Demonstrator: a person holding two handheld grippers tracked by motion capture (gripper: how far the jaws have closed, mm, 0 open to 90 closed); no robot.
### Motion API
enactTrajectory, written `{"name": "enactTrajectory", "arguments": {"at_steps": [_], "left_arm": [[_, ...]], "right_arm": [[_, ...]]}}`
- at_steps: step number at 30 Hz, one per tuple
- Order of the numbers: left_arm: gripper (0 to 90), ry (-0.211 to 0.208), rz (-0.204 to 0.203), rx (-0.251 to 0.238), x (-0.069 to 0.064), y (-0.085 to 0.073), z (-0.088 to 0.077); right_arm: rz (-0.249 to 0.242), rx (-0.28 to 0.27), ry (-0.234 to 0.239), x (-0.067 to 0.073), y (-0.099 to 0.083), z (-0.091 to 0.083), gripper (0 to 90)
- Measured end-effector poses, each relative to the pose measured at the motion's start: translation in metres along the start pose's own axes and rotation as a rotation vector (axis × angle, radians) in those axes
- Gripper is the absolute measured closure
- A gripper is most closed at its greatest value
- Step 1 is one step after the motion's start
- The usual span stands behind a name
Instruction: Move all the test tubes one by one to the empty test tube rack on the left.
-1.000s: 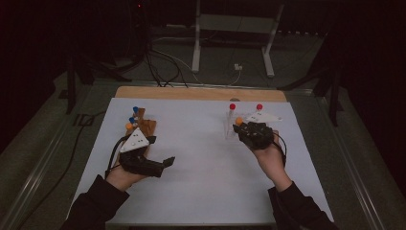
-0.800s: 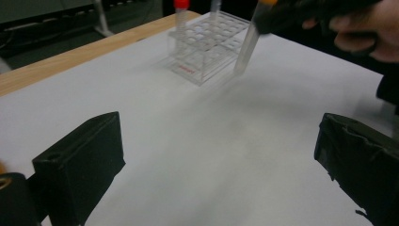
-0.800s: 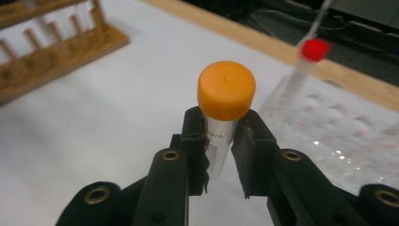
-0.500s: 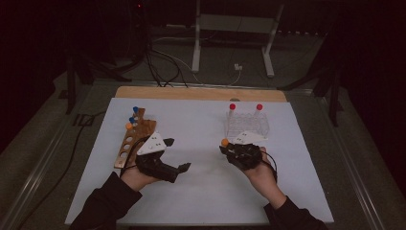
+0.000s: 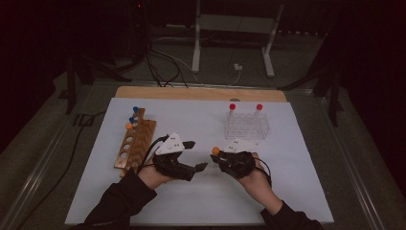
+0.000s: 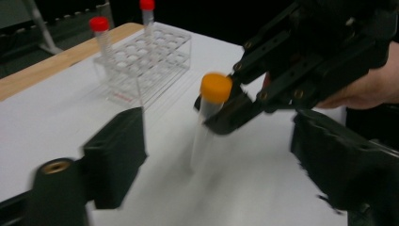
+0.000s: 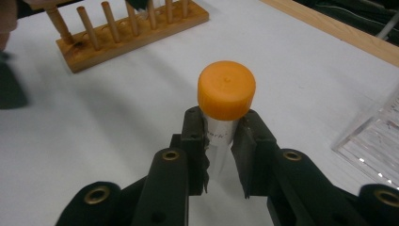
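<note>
Mid-handoff over the table [image 5: 297, 191]: right tool [image 5: 221, 156] clamped on orange-capped tube [image 7: 225, 101], upright, between the racks. Left tool [image 5: 197, 155] part-open, jaws just closing, tube between them, no grip yet. Racking left.

Orange-capped tube [image 7: 225, 101] between right gripper [image 7: 220, 136] fingers [image 7: 194, 136]

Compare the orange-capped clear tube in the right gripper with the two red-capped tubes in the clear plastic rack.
The orange-capped clear tube has an orange cap; the two red-capped tubes have red ones. The orange-capped tube is clamped just below its cap in the right gripper, above the white table cover; the red-capped tubes stand free in the clear plastic rack. All are upright clear tubes with screw caps.
</note>
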State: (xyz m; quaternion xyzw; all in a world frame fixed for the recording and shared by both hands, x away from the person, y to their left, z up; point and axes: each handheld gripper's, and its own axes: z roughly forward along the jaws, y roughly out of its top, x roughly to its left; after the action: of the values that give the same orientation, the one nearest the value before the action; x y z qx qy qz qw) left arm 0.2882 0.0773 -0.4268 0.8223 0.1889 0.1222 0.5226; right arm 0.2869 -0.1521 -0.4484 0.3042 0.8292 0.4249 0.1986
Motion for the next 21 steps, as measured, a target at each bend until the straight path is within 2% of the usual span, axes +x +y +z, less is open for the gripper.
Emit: {"name": "enactTrajectory", "arguments": {"at_steps": [6,8,15,19,21], "left_arm": [[39.5,-0.010,0.017,-0.005,-0.005,0.007,0.014],[44.0,0.000,0.035,0.003,-0.006,0.009,0.018],[60.5,0.029,0.041,0.022,-0.003,0.013,0.030],[67.6,-0.001,0.036,0.036,-0.001,0.014,0.035],[70.6,0.004,0.040,0.040,-0.001,0.015,0.036]], "right_arm": [[-0.020,0.001,0.016,0.005,0.000,0.001,74.3],[-0.019,0.000,0.021,0.006,0.000,0.000,74.3],[-0.021,-0.005,0.023,0.008,0.001,-0.001,74.3],[-0.018,-0.003,0.021,0.007,0.001,-0.001,74.3],[-0.014,-0.002,0.019,0.006,0.001,-0.001,74.3]]}}
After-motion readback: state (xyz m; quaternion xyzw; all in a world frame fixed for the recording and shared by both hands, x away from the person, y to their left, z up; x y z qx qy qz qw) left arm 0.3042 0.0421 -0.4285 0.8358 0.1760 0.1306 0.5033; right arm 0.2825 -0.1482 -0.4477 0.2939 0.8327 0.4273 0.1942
